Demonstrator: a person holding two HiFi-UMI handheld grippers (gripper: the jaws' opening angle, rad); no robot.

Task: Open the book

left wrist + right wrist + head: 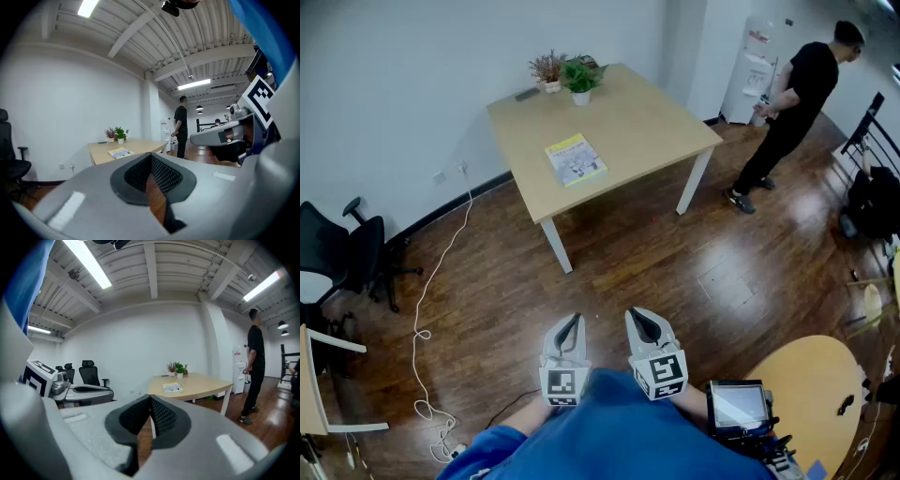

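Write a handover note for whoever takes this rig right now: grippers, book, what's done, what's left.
Left hand-held gripper: jaws together, empty, held close to the body.
Right hand-held gripper: the same, jaws together and empty.
Book: closed, lying flat on the table, apart from the potted plants at the far corner. It is across the floor, likely out of reach from here.
Done: nothing; book untouched.
Left: walk to the table, then lift the cover open.
Note: a person stands past the table's right side.
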